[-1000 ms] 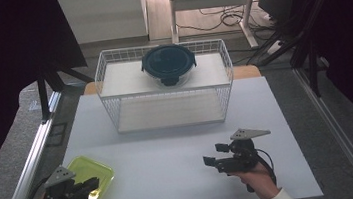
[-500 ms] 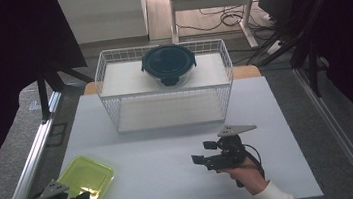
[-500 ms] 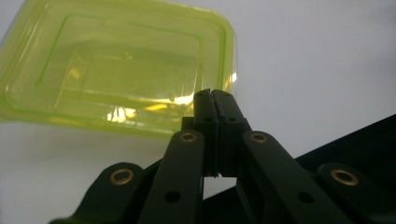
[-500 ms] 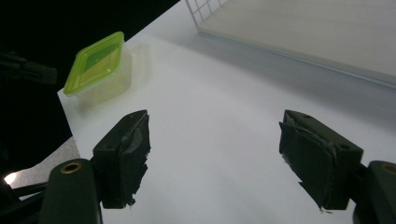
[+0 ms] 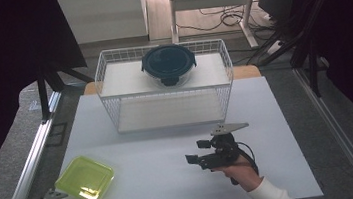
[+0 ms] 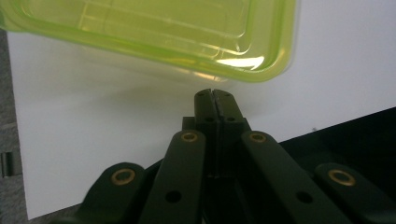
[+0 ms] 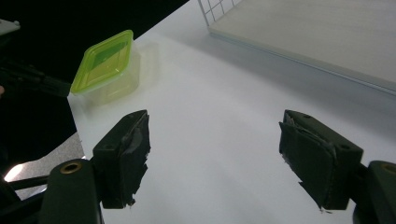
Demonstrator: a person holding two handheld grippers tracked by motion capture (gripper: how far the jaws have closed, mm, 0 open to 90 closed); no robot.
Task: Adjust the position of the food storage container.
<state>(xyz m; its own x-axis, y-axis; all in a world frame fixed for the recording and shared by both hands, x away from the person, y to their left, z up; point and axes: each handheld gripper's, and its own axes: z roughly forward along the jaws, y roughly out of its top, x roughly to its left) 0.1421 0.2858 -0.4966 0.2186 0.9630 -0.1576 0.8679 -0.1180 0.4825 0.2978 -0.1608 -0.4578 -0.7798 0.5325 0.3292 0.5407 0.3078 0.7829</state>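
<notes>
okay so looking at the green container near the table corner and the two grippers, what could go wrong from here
The green container sits near the table's front left corner, so a push from the right gripper, whose jaws stand wide open and face it, might slide it toward the edge. The left gripper is shut just short of the container's rim; if it goes forward like that it would likely shove the container instead of gripping it.

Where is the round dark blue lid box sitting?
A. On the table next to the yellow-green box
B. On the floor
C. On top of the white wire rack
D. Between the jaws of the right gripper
C: the round dark blue container rests on the top shelf of the white wire rack, far from the yellow-green box and both grippers.
</notes>
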